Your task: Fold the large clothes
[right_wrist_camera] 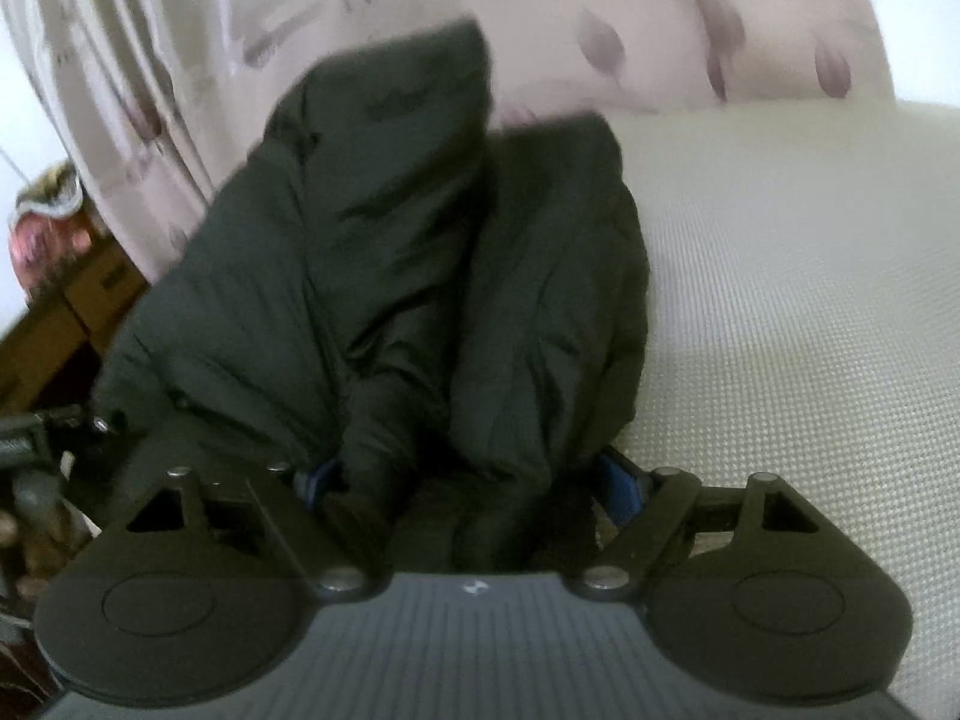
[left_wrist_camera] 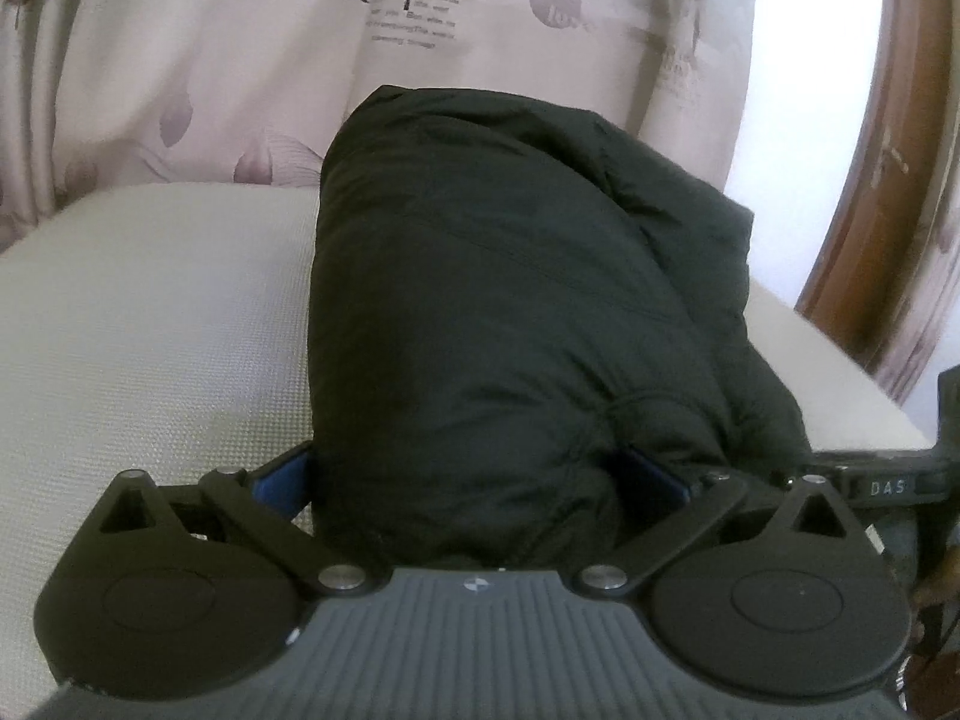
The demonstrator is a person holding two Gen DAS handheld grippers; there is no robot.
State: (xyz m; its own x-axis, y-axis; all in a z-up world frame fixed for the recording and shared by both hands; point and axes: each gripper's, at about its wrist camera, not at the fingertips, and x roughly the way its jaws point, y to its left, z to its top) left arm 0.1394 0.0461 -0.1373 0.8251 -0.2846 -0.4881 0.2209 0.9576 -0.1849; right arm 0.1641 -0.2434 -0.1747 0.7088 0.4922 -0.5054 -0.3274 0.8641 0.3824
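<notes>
Cream textured mattress (left_wrist_camera: 150,330); folded black puffy jacket (left_wrist_camera: 510,300) lying directly on it.

My left gripper (left_wrist_camera: 474,474) points forward and slightly down, its jaws spread as wide as they go, one blue pad (left_wrist_camera: 282,474) showing on each side of a bulk of dark jacket (left_wrist_camera: 510,300). My right gripper (right_wrist_camera: 474,474) tilts down likewise, jaws wide apart, blue pads (right_wrist_camera: 624,480) flanking the jacket's folds; whether they press it I cannot tell.
</notes>
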